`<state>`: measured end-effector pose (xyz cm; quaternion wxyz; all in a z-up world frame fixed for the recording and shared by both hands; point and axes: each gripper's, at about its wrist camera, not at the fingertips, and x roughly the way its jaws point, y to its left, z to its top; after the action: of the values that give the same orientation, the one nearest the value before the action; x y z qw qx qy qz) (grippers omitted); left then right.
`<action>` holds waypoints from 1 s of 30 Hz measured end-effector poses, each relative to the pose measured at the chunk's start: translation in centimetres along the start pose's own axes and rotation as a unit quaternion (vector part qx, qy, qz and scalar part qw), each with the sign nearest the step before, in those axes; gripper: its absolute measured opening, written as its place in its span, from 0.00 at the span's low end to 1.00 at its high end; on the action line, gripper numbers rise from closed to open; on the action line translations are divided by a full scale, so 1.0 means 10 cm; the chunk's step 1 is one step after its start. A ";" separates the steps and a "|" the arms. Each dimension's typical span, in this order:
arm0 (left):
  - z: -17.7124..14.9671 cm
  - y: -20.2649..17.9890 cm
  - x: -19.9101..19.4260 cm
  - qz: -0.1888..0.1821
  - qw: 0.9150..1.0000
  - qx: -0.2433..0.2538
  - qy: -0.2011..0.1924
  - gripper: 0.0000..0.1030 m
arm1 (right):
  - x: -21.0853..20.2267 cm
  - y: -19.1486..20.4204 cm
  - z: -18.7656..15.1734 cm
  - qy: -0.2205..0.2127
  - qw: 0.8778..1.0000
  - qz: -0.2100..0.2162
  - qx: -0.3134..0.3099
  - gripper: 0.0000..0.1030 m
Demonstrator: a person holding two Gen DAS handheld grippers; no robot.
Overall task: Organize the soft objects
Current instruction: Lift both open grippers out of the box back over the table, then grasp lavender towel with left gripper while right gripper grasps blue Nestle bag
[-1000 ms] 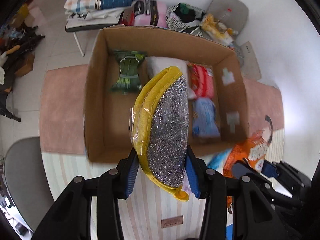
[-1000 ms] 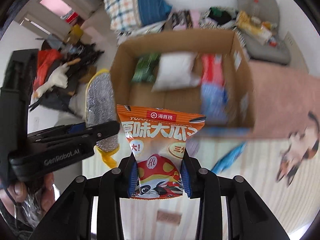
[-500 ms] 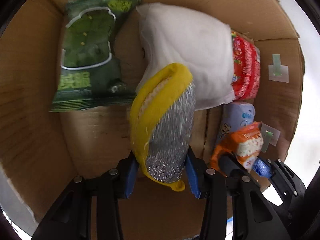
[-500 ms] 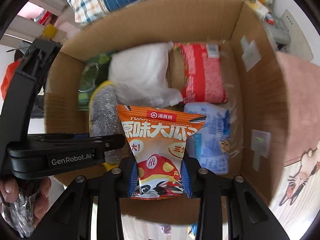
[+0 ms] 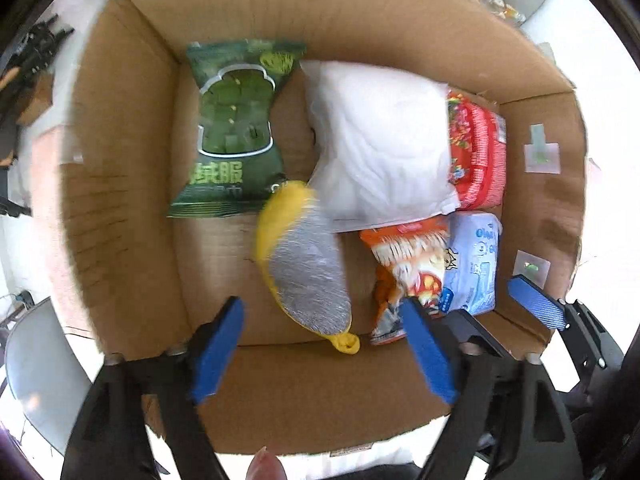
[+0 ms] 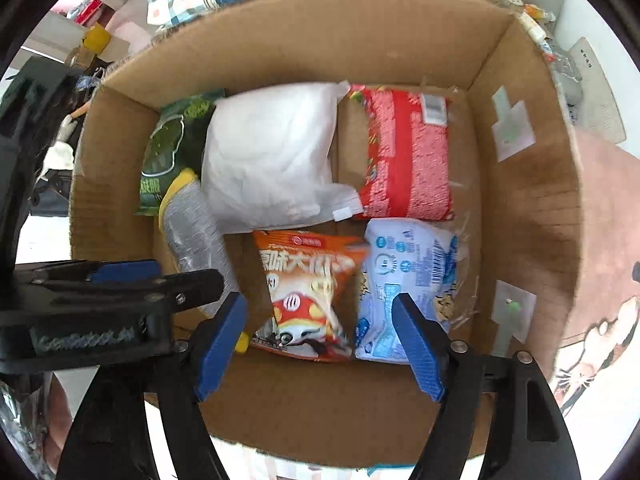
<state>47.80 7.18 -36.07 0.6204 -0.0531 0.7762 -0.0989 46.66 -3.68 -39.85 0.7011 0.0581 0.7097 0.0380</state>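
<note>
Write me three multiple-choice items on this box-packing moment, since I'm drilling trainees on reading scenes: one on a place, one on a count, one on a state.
1. Where does the orange snack bag lie in the cardboard box?
A. Beside the blue-white pack, near the front wall
B. On top of the green bag
C. Outside the box

2. How many packaged items lie in the box?
A. Three
B. Six
C. Nine

3. How do the jaws of the left gripper and right gripper stand?
A. Both spread open, holding nothing
B. Both clamped on packs
C. Left clamped on the scrubber, right open

Answers:
1 A: it lies alongside the blue-white pack.
2 B: green bag, white pillow, red pack, blue-white pack, orange bag, yellow scouring pad.
3 A: each pair of blue pads flanks empty space.
</note>
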 end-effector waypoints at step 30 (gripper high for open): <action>-1.44 -0.52 0.76 0.092 0.991 -0.040 -0.084 0.95 | 0.20 -1.72 -1.82 -0.008 0.980 0.070 0.185 0.96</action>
<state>31.85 1.79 -39.11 0.6871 -0.0144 0.7264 -0.0057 27.98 -19.96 -43.90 0.6796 0.2369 0.6928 -0.0460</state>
